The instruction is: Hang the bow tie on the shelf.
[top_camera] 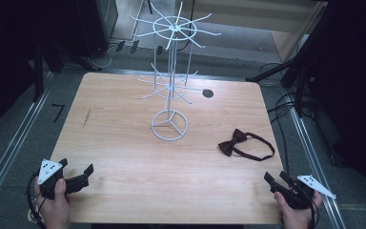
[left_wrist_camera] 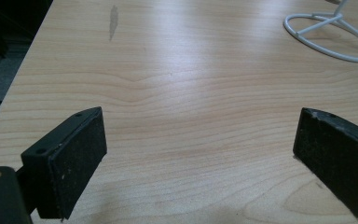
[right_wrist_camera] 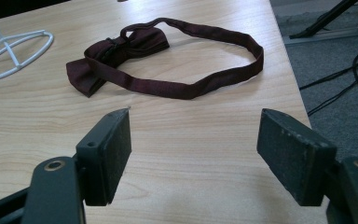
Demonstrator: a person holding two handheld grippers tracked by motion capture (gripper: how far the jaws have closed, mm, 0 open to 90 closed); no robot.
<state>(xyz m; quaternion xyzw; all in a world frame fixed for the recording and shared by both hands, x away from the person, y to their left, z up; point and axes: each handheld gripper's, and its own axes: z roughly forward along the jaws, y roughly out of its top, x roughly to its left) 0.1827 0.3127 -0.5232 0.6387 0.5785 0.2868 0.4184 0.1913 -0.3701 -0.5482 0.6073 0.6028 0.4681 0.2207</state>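
Observation:
A dark maroon bow tie (top_camera: 233, 142) with its strap looped out to the right lies flat on the wooden table (top_camera: 124, 143), right of centre. In the right gripper view the bow tie (right_wrist_camera: 121, 51) sits just beyond my right gripper (right_wrist_camera: 196, 140), whose jaws stand open with bare wood between them. That right gripper (top_camera: 276, 179) rests near the table's front right corner. My left gripper (top_camera: 76, 167) is held at the front left corner, open, and the left gripper (left_wrist_camera: 200, 144) has nothing between its pads. A white wire display stand (top_camera: 170, 125) rises from the table's middle.
The stand's ring base (left_wrist_camera: 331, 37) lies far ahead and right of the left gripper. A small dark round hole (top_camera: 208, 93) marks the table near the back right. Cables (top_camera: 286, 105) and dark stands crowd the floor to the right of the table edge.

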